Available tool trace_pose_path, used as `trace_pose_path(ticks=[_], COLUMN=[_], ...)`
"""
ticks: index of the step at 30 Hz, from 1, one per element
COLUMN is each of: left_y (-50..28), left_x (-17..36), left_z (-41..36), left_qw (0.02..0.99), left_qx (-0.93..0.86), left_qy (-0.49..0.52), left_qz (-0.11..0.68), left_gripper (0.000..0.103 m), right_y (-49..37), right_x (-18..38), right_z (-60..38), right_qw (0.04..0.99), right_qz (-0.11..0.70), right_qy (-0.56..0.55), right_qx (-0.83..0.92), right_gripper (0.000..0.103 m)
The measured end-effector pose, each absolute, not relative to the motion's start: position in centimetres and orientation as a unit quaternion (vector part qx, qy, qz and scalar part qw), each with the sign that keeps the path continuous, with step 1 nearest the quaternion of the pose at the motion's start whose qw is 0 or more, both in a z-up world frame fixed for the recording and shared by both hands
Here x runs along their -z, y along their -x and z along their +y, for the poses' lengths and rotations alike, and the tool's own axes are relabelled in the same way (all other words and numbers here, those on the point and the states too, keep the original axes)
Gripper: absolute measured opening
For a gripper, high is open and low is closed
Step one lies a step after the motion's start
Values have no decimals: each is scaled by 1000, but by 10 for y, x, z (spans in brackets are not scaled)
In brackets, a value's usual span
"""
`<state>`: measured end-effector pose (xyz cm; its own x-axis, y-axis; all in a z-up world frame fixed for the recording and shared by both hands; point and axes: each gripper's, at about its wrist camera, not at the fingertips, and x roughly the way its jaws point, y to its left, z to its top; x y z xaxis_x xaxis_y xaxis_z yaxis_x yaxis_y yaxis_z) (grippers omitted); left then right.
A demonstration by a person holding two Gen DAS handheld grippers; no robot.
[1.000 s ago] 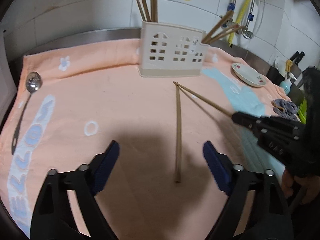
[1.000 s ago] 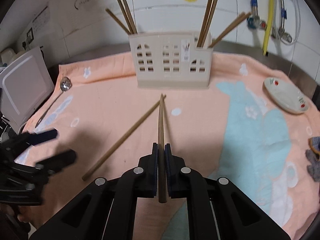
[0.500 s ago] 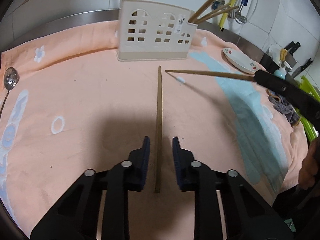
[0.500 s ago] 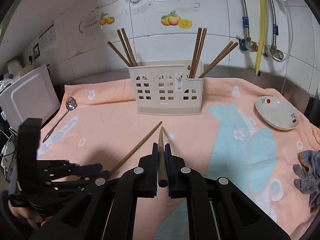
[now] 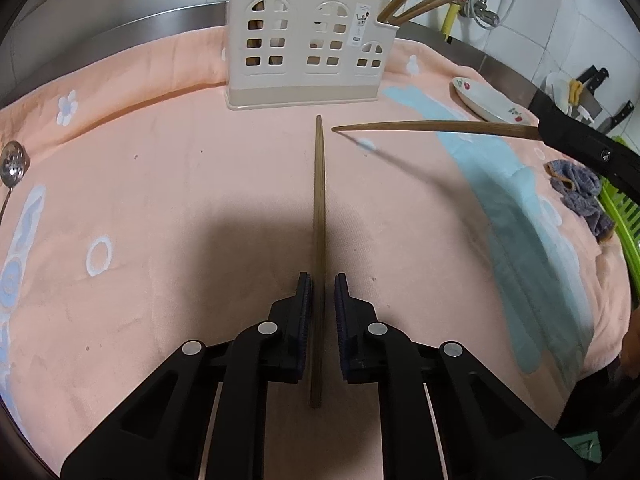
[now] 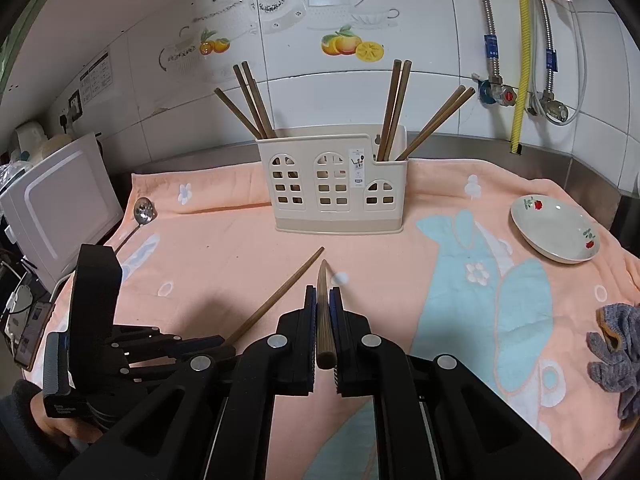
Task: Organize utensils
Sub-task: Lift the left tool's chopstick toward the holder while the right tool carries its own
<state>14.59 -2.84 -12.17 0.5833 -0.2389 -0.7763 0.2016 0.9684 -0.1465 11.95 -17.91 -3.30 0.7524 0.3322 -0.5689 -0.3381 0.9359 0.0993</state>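
Your left gripper is closing astride the flat chopstick, which lies on the towel between the pads, pads not yet touching. Finish the squeeze squarely before lifting. Your right gripper pinches the second chopstick aloft; the holder stands straight ahead.
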Motion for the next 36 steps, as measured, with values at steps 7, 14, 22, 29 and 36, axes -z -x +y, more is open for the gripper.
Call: trace_pose_path(ticks=[7,14,22,29,36], left_y=[-146,-142,-144,-148,-140], left_x=[111,73,33,16,44], left_z=[-23,-15,-11,-10,-10], left_qw=[894,912,928,931,916], left_qx=[113,120,125,139,146], left_qy=[28,22,19,16,14], left_qz=[433,391,350,338,375], left_gripper=[6,6,3,3,6], right_y=[-120,-122,-132,-144,-142], right_x=[24,-7,-33,-52,-48], right_z=[-180,-186,-186,-186,-186], right_qw=[939,943,939,938,937], right_qz=[293,270,265,260,259], right_qy=[12,15,23,29,30], right_qx=[-180,-192,-217,-229,-232], right_gripper=[6,6,6,6,6])
